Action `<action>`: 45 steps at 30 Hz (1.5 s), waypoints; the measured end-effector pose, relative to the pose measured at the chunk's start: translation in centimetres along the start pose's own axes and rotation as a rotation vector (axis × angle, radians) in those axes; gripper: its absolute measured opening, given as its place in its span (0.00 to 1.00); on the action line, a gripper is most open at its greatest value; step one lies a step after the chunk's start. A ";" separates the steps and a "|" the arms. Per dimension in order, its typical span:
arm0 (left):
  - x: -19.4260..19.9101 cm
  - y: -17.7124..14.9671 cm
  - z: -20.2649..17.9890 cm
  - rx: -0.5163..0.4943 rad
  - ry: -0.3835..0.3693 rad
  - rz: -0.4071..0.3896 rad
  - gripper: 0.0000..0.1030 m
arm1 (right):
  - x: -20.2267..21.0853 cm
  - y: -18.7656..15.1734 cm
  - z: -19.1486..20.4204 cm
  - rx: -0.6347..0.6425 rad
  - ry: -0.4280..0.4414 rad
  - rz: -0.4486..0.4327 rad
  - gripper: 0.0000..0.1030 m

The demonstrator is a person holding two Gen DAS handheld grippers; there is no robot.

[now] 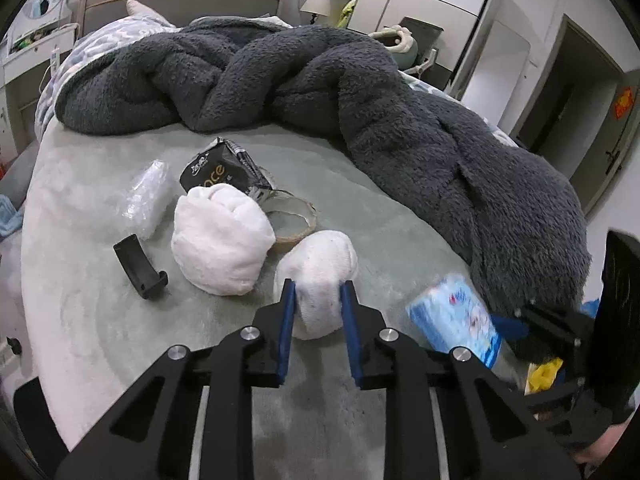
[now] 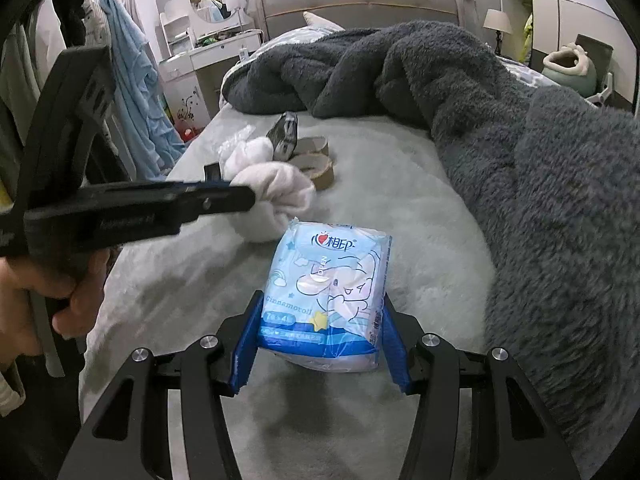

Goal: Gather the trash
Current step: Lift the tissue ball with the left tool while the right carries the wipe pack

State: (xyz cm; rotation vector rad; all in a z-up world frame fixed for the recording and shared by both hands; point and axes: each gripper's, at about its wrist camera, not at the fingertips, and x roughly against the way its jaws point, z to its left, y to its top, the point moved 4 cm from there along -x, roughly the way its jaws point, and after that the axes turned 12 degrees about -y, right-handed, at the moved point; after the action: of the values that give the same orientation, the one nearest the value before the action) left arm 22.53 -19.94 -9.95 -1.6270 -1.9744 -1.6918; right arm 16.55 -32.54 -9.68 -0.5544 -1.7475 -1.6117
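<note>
Tissue pack (image 2: pixel 328 292) labelled "Cinnamoroll", pinched by right hand-held gripper (image 2: pixel 320 344); left hand-held gripper (image 1: pixel 318 308) pinching sock (image 1: pixel 320 280)

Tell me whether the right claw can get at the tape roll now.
Probably not yet: the right claw is shut on the tissue pack, and the roll lies farther up the bed past the white bundle in the left claw.

Bare pale grey bed sheet (image 2: pixel 400 208) lay open between the heaped dark grey fleece blanket (image 1: pixel 400 128) along the bed's right edge and the clutter near the left edge: two white rolled cloths (image 1: pixel 220 236), a brown tape ring (image 1: pixel 294 220), a black crumpled wrapper (image 1: pixel 218 168), a black plastic clip (image 1: pixel 138 266).
</note>
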 end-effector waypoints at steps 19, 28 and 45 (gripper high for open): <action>7.7 -0.3 0.7 -0.083 0.072 -0.072 0.19 | 2.0 5.0 3.1 -0.023 0.008 -0.093 0.53; 10.0 -1.4 2.5 -0.068 0.059 -0.053 0.06 | 1.2 7.0 5.9 -0.030 0.037 -0.108 0.53; 6.9 -2.7 4.4 -0.020 -0.024 0.002 0.75 | -0.3 8.0 6.6 -0.090 0.041 -0.082 0.53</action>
State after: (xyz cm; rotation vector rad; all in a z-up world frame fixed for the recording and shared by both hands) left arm 19.94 -11.75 -9.11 -1.6632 -1.9720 -1.7053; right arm 21.17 -24.90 -4.32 -0.4939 -1.6940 -1.7540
